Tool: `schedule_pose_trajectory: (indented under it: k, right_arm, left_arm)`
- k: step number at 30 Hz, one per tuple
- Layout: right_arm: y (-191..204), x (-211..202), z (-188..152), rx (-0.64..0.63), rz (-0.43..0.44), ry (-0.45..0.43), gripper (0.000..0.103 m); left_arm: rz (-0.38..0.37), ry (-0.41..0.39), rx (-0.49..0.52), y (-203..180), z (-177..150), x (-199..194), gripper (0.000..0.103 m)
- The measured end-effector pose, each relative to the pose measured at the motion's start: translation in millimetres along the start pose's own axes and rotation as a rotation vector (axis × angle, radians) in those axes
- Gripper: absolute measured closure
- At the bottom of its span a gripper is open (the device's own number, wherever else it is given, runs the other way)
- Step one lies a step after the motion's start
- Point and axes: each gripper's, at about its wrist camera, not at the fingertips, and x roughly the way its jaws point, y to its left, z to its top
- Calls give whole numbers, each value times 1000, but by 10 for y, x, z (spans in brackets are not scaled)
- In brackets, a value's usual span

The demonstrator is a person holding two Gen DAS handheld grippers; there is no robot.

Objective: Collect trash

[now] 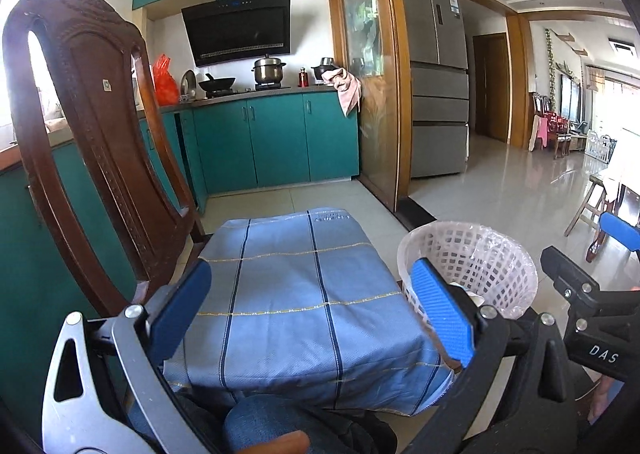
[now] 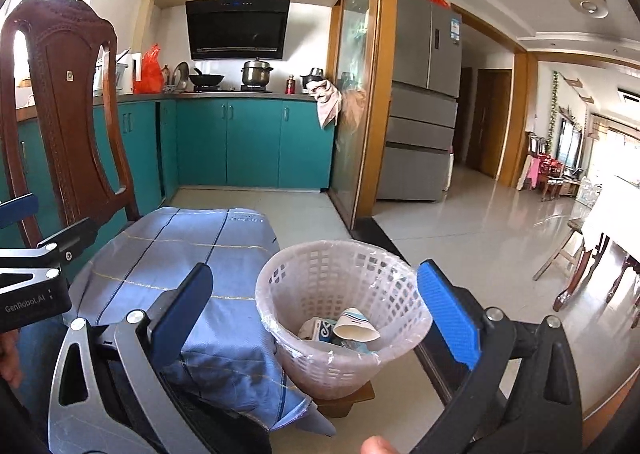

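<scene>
Blue checked cloth covers the surface beside teal kitchen cabinets.

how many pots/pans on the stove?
2: a black wok on the left burner and a steel lidded pot on the right. A dark pot sits farther right on the counter, off the stove.

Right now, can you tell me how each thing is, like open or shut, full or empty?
Left gripper: open, nothing between its fingers.
Right gripper: open, holding nothing.
White plastic lattice basket: upright, lined with clear film, holds a crumpled paper cup and other scraps.
Blue checked cloth: spread over a low surface, bare on top.
Teal lower cabinet doors: shut.
</scene>
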Motion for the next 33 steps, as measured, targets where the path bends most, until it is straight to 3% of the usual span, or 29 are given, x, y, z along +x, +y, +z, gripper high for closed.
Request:
schedule_pose_trajectory:
  k: [33]
  right_arm:
    - [24, -176, 16, 21, -5, -20, 3]
  left_arm:
    - [7, -19, 9, -25, -12, -155, 3]
